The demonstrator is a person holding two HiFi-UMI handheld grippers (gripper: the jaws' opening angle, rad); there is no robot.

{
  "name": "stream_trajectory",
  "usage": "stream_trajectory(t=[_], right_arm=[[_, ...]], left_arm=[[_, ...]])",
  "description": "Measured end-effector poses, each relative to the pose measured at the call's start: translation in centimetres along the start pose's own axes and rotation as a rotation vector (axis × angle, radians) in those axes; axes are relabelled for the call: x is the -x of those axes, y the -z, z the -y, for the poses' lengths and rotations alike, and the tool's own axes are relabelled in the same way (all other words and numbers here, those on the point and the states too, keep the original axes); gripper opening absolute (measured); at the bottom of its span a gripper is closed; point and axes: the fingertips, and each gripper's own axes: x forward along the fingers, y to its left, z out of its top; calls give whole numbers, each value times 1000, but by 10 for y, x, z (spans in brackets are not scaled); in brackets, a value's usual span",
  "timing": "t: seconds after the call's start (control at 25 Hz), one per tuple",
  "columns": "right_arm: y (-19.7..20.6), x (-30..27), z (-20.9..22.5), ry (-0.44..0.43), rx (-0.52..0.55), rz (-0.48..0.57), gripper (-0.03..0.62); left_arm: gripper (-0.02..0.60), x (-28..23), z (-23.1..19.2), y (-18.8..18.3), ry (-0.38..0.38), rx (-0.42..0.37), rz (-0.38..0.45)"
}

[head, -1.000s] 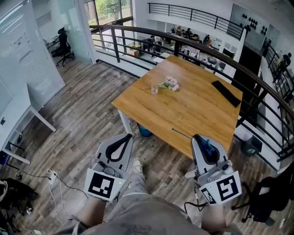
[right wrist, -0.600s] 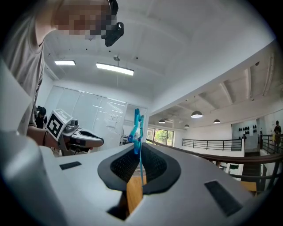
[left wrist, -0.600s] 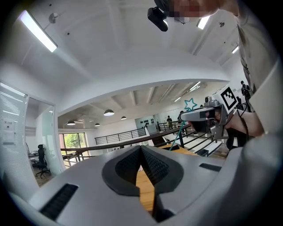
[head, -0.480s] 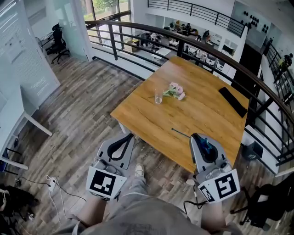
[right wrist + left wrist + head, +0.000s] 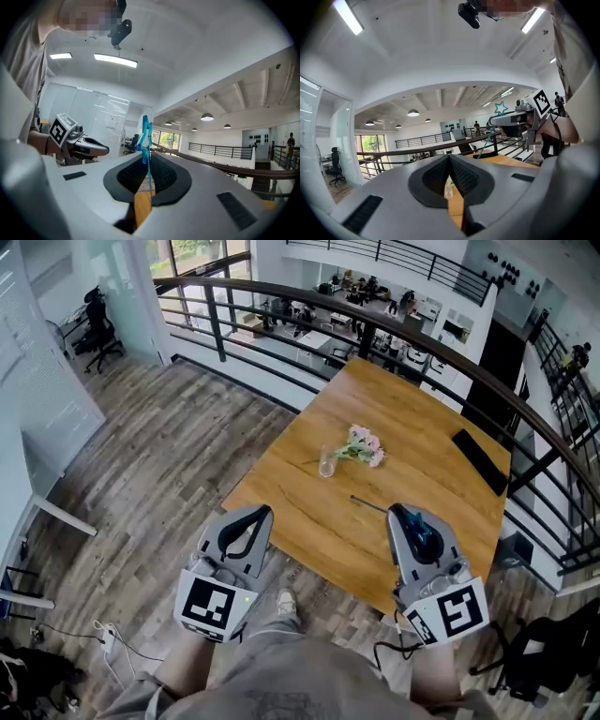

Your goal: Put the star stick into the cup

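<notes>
The star stick (image 5: pixel 371 505) is a thin rod with a blue star at one end. My right gripper (image 5: pixel 397 510) is shut on it, and the rod pokes forward over the wooden table (image 5: pixel 422 418). In the right gripper view the star stick (image 5: pixel 146 136) stands up between the closed pads of the right gripper (image 5: pixel 148 158). The clear cup (image 5: pixel 326 462) stands upright mid-table, well ahead of both grippers. My left gripper (image 5: pixel 262 511) hovers shut and empty at the table's near edge. In the left gripper view the cup (image 5: pixel 448 188) shows below the left gripper's (image 5: pixel 449 159) closed tips.
Pink flowers (image 5: pixel 364 443) lie just right of the cup. A flat black item (image 5: pixel 480 461) lies at the table's far right. A dark railing (image 5: pixel 281 296) curves behind the table. Wood floor lies to the left, and the person's shoe (image 5: pixel 286 602) is below.
The table has drawn closer in the head view. Both grippers, earlier over the floor short of the table, now reach its near edge. The grip on the stick is unchanged.
</notes>
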Motion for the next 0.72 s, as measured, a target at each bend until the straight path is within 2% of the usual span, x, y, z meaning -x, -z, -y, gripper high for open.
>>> stream_trajectory(t=[0.16,0.4,0.72], right_arm=[[0,-28,13,23,4,-14,40],[9,-51,33,41,-1,-25,40],[18,-70,56,13,-10,-43,40]], left_arm=[[17,-25,-24,0,28,-15,7],[16,-49,-39,5,36,4,4],[16,-73,-48,9,13,14,-20]])
